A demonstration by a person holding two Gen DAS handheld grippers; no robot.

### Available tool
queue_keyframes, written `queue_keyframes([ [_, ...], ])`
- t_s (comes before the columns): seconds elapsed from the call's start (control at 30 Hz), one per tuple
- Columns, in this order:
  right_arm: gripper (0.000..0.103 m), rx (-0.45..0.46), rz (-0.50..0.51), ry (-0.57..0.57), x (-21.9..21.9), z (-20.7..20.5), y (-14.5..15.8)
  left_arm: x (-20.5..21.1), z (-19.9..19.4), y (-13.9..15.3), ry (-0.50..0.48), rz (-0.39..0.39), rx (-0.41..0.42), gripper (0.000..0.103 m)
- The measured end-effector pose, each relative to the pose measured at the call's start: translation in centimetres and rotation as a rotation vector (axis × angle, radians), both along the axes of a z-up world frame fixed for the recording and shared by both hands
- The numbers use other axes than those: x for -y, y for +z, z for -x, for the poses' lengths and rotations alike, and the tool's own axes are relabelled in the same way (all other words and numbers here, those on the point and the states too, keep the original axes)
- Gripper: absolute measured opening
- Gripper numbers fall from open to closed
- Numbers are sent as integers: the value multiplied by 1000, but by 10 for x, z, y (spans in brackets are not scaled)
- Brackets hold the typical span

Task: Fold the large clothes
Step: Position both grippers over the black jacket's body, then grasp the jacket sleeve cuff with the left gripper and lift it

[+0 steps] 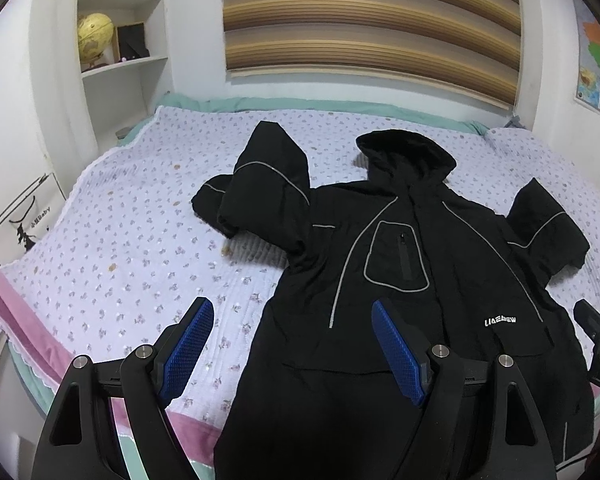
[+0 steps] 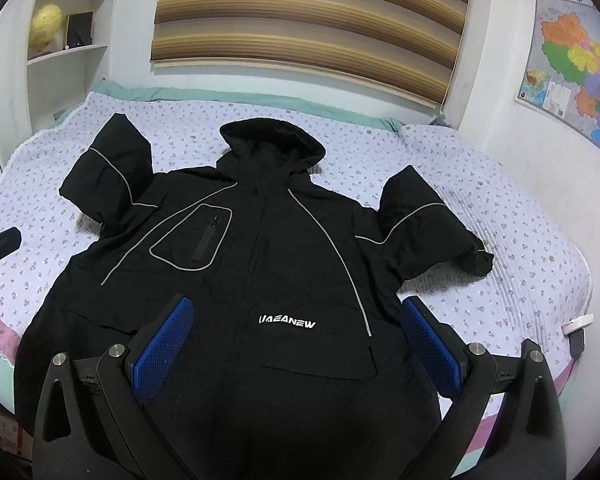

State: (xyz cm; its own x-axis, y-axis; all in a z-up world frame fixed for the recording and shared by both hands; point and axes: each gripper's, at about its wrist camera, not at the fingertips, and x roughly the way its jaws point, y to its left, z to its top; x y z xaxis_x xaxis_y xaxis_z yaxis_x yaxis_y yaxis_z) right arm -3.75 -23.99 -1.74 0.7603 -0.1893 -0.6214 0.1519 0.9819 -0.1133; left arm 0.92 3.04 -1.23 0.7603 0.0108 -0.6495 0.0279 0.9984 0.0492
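Black, padded and hooded, a large jacket [image 2: 260,264] lies face up across a bed [image 2: 500,216] covered in a pale lilac flowered quilt. Its hood points toward the far wall, its hem hangs toward the near edge, and both sleeves are bent and bunched out to the sides. Thin grey piping traces the chest and a white logo sits near the middle.

Both tongs hover above the lower half of the garment. The left gripper [image 1: 292,348] has its blue-padded jaws spread wide, holding nothing, over the jacket's left edge and bare quilt. The right gripper [image 2: 300,356] is likewise spread wide and empty, over the logo and pocket.

The jacket looks puffy and fairly heavy, soft rather than stiff, with a smooth shell that may slide between pads. Pinching a thick seam, such as a cuff [image 2: 480,260], a shoulder or a hem corner, seems a surer hold than grabbing a flat panel.
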Motion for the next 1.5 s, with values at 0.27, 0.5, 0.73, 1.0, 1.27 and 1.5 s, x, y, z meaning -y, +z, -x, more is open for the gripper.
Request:
queue_keyframes([
  [0.27,103,-9,2,24,-10,-3,-3,-9,-3,-1,-7,13,16,82],
  [0.5,103,-24,-36,99,-36,-27,-5,-39,-20,9,-3,7,39,82],
  [0.73,103,54,-275,392,-63,-91,29,-137,-78,20,117,121,54,82],
  [1.0,103,53,-315,287,-51,-223,-62,-201,-176,-9,116,269,-41,82],
  [1.27,103,-126,-365,139,-22,-266,-172,-205,-295,-88,92,441,-186,82],
  [1.5,103,-136,-259,174,-39,-263,-173,-217,-349,-172,199,623,-253,82],
])
